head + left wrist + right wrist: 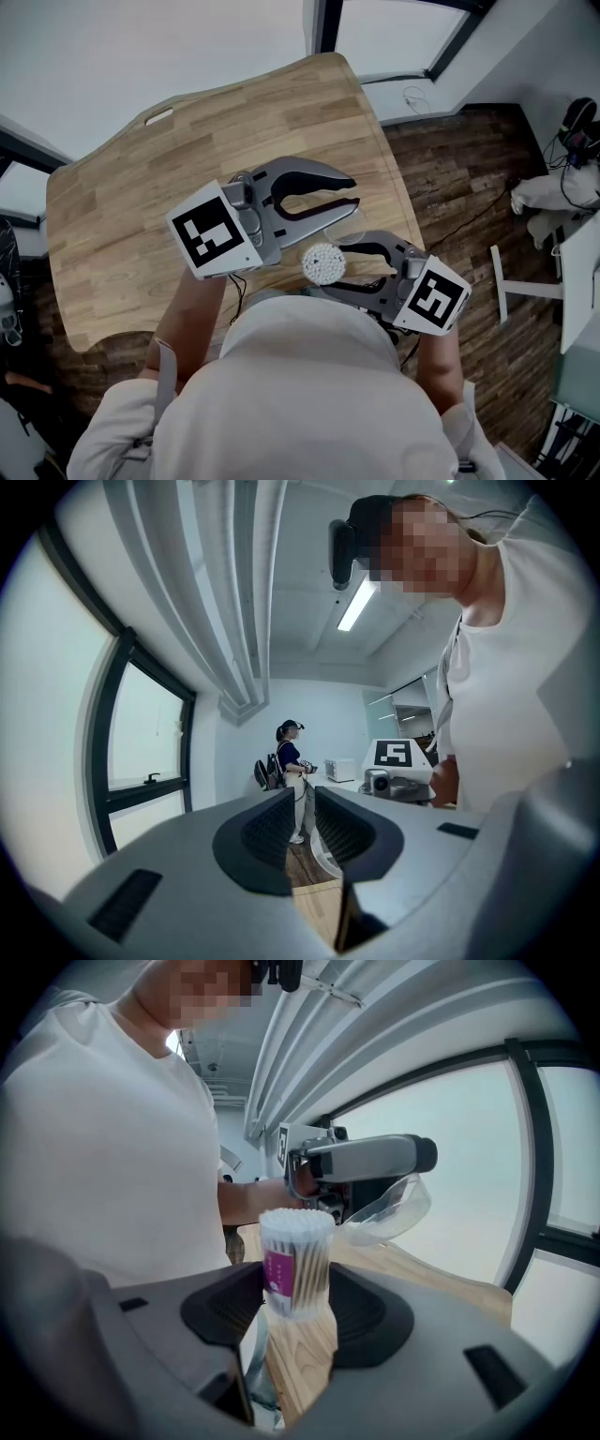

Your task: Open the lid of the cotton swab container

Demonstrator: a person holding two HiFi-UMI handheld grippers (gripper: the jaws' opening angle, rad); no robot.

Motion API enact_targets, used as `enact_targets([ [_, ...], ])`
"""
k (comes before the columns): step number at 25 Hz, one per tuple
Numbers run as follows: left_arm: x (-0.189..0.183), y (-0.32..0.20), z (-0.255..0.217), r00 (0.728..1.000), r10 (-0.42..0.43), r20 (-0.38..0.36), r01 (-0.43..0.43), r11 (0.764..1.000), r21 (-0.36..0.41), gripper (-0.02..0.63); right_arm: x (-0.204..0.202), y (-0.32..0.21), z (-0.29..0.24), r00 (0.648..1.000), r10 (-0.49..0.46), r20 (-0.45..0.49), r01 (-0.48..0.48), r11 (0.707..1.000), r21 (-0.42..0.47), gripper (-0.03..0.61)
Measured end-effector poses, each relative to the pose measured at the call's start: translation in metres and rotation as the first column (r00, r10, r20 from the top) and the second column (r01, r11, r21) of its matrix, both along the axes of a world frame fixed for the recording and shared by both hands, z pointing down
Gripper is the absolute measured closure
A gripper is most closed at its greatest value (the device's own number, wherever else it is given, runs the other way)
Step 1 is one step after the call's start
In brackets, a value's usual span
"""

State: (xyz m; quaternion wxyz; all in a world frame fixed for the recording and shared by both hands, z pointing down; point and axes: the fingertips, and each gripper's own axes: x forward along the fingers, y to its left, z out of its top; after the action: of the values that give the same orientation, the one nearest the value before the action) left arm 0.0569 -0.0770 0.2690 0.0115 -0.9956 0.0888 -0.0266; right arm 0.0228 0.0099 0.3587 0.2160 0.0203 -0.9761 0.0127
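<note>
The cotton swab container (296,1262), a clear tube with a purple label, stands upright between the pads of my right gripper (298,1309), which is shut on it. Its top is uncovered and the white swab heads (323,264) show from above. In the head view my right gripper (330,273) holds it just over the table's near edge. My left gripper (354,200) sits right behind it, level, its jaws nearly together on the clear plastic lid (389,1211), which hangs in the air off its tips. In the left gripper view the lid's rim (321,853) shows below the narrow gap of my left gripper (302,829).
The wooden table (141,206) has a curved edge and a slot (159,116) near its far side. Dark wood floor lies to the right, with a white frame (502,281) on it. Another person (289,766) stands far off by a window.
</note>
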Motion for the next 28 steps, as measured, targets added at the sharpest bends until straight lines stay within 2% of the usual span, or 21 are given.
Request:
enact_targets([
  [12,0.003,-0.006,0.019,0.997,0.057,0.046,-0.055,0.998,-0.041,0.541,0.005,-0.008,-0.009,0.999,-0.001,0.044,0.001,1.000,0.000,0.348],
  [18,0.000,-0.006,0.028,0.996,0.055,0.069,-0.051,0.997,-0.062,0.541,0.005,-0.008,-0.010,0.999,-0.018,0.042,0.019,1.000,-0.003,0.348],
  [28,-0.011,-0.008,0.029,0.998,0.033,0.057,-0.027,0.995,-0.092,0.557,0.007,-0.011,-0.015,0.997,-0.010,0.073,0.010,1.000,-0.004,0.348],
])
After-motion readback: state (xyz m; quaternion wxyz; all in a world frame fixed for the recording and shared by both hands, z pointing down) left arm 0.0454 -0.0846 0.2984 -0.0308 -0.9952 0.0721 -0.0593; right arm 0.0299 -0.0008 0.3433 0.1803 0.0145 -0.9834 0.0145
